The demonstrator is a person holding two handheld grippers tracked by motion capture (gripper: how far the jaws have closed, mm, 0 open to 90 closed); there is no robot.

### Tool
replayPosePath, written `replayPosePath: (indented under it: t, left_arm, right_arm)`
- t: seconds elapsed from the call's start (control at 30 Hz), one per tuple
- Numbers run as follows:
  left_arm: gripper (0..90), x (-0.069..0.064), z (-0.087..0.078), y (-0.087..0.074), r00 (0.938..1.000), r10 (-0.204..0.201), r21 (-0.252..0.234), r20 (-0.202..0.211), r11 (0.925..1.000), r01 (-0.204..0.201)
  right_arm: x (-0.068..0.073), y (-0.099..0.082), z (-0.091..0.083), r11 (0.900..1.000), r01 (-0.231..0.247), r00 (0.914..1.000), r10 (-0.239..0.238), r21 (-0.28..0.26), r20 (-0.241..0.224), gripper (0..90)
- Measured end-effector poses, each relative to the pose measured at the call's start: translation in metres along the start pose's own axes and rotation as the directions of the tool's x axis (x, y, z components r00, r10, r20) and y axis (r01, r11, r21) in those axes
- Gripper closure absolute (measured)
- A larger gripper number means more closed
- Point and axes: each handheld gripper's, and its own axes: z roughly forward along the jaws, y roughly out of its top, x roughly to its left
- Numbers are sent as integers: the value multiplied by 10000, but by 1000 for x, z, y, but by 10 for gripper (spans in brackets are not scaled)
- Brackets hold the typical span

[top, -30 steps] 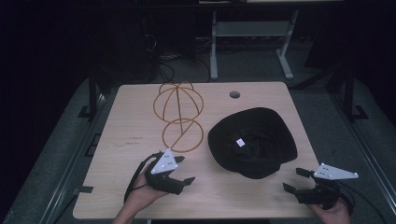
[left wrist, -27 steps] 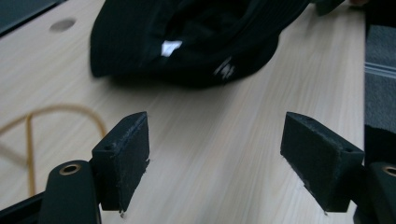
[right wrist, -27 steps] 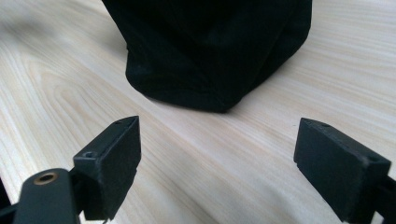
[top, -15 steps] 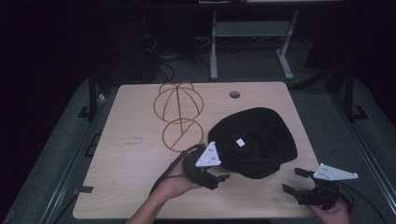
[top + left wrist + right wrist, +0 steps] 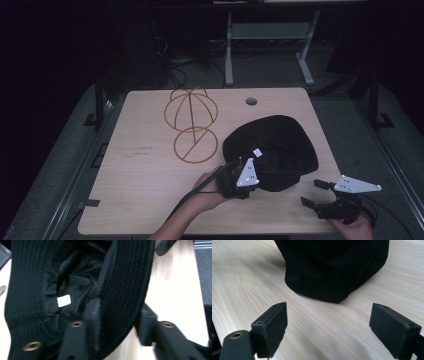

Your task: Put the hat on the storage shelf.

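**A:** What lies on the table (image 5: 140, 200), and how much bare room is there?

**B:** One black bucket hat (image 5: 280, 145) lies upside down, opening upward, toward the right near corner, a white label inside it. One gold wire hat stand (image 5: 192, 125) sits near the far edge, left of the centre. The whole left half and the strip along the near edge are bare wood. A round cable hole is near the far edge.

**A:** And the hands?

**B:** There are two, each with one gripper. The left gripper (image 5: 239, 179) comes in from the near edge, forearm slanting rightward, and sits at the hat's near-left brim. Its jaws have just been closing, with the brim between them: in the left gripper view one jaw is inside the hat and one outside, the pads against the ribbed brim (image 5: 120, 290).

**A:** The right one?

**B:** The right gripper (image 5: 316, 192) rests at the right near corner, just beside the hat, apart from it. Its jaws stand wide apart and hold nothing.
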Motion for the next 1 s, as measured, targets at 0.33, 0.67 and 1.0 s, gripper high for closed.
replayPosePath:
  t: [0.33, 0.67, 1.0]
  left_arm:
    - [844, 8, -10, -7, 9935, -941, -1019, 647, 9897, 1004]
    - [846, 7, -23, -17, 9865, -826, -1518, 1417, 9829, 1041]
    - [845, 6, -20, -18, 9855, -665, -1639, 1560, 9822, 922]
  right_arm:
    - [5, 7, 9, 9996, 69, 9997, -62, -290, 240, 145]
    - [11, 10, 23, 9987, 113, 9999, -107, -506, 105, 156]
    - [10, 12, 30, 9985, 186, 9977, -219, -522, -639, 611]
